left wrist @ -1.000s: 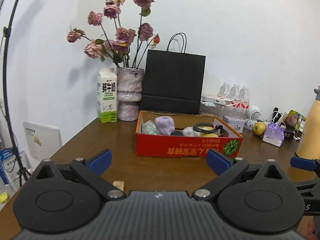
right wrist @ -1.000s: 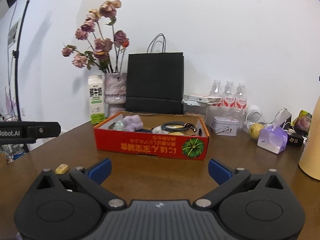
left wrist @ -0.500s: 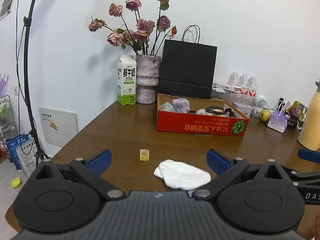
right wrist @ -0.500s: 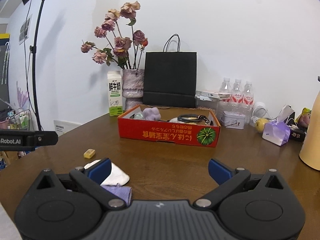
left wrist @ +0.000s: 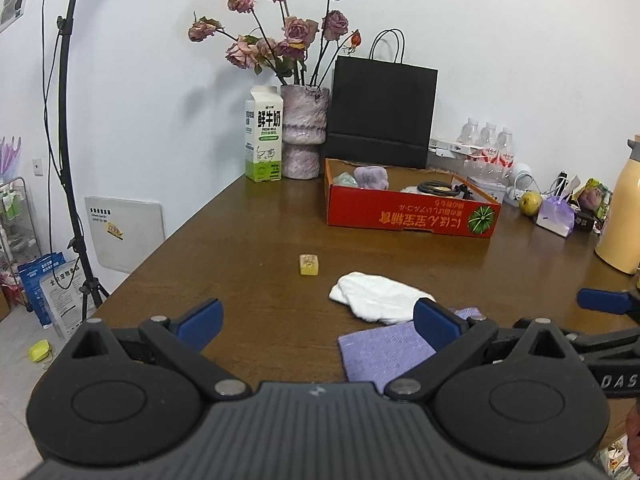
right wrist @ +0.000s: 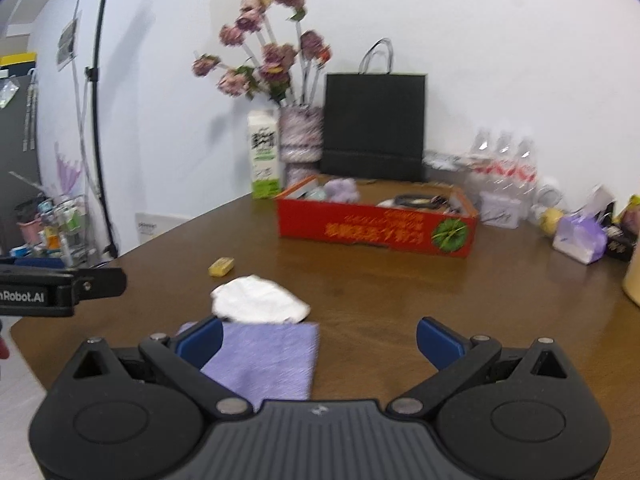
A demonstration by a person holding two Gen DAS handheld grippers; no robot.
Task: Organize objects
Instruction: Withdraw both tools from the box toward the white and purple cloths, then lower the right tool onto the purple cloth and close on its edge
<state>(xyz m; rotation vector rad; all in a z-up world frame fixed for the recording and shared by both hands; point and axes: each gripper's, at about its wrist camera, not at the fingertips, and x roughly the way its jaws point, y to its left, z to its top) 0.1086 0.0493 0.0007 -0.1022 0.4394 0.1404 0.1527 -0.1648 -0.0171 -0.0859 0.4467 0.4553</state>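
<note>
A small yellow block [left wrist: 309,265] [right wrist: 221,267], a crumpled white cloth [left wrist: 376,297] [right wrist: 258,300] and a flat purple cloth [left wrist: 384,350] [right wrist: 266,358] lie on the brown table near its front. A red cardboard box [left wrist: 408,216] [right wrist: 376,228] farther back holds a purple fuzzy thing, a black ring and other items. My left gripper [left wrist: 318,320] is open, empty, in front of the cloths. My right gripper [right wrist: 320,342] is open too, with its left finger [right wrist: 200,340] over the purple cloth. Part of the right gripper's finger [left wrist: 604,302] shows at the left wrist view's right edge.
Along the back stand a milk carton [left wrist: 263,134], a vase of dried roses [left wrist: 305,132], a black paper bag [left wrist: 382,110], water bottles [left wrist: 486,146], an apple [left wrist: 530,203], a purple pouch [left wrist: 558,216] and a yellow flask [left wrist: 624,216]. A light stand [left wrist: 68,140] rises left of the table edge [left wrist: 168,244].
Both grippers have pulled back from the red box toward the table's front. The yellow block, white cloth and purple cloth have come into view. Both stay open.
</note>
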